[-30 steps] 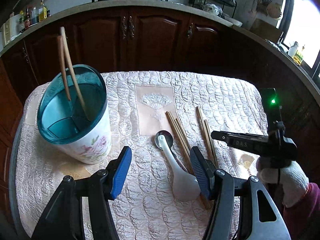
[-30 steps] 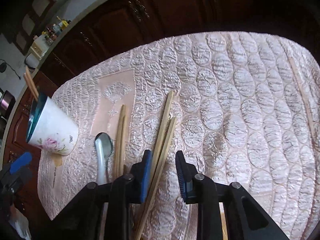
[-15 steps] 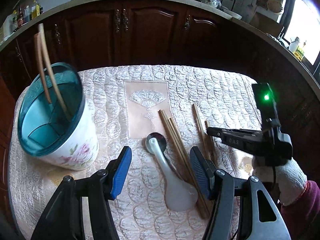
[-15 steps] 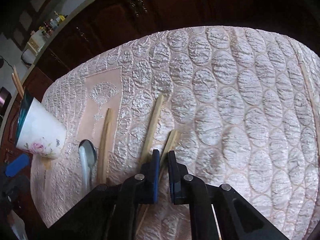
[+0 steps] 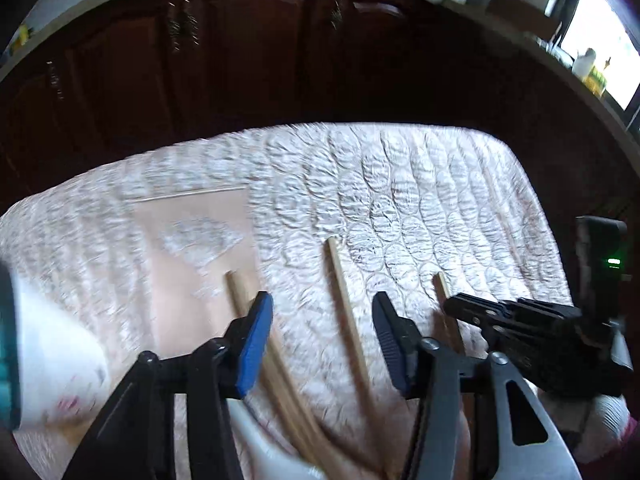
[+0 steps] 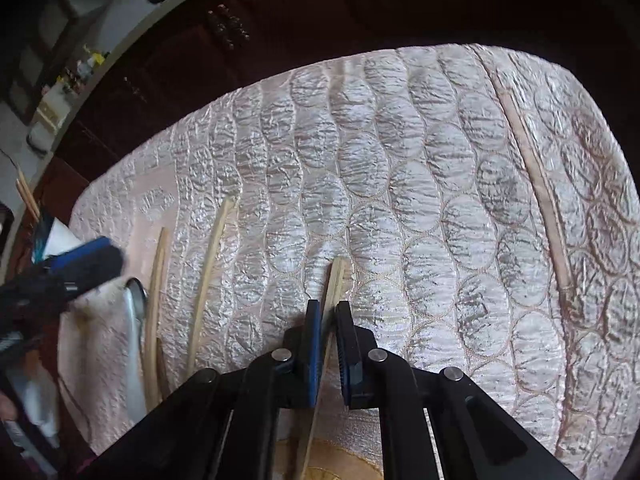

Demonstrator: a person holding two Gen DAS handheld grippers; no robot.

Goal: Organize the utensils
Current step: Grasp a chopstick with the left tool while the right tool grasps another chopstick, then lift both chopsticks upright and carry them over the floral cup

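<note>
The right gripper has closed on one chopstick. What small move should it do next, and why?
Probably lift it a little. The right gripper is shut on a chopstick that still seems to lie on the quilted cloth. Raising it clears the cloth before carrying it to the holder at the left.

— What do you have under your right gripper point(image 6: 328, 322)?

— A quilted cloth point(image 6: 400, 184), satiny with a crinkled sheen, puckered in ovals. Between your ribbed blue pads point(image 6: 313, 332) sits a chopstick point(image 6: 335, 280) of pale, matt wood.

— And to its left?

— Two more wooden sticks point(image 6: 208, 264), matt as well, and a spoon point(image 6: 134, 312) that looks like glossy metal.

— Ahead of your left gripper point(image 5: 322, 320)?

— The same shiny cloth. Its arms are matt black plastic, its pivots bare metal. The holder point(image 5: 52, 344) to its left looks glossy white, blurred.
</note>
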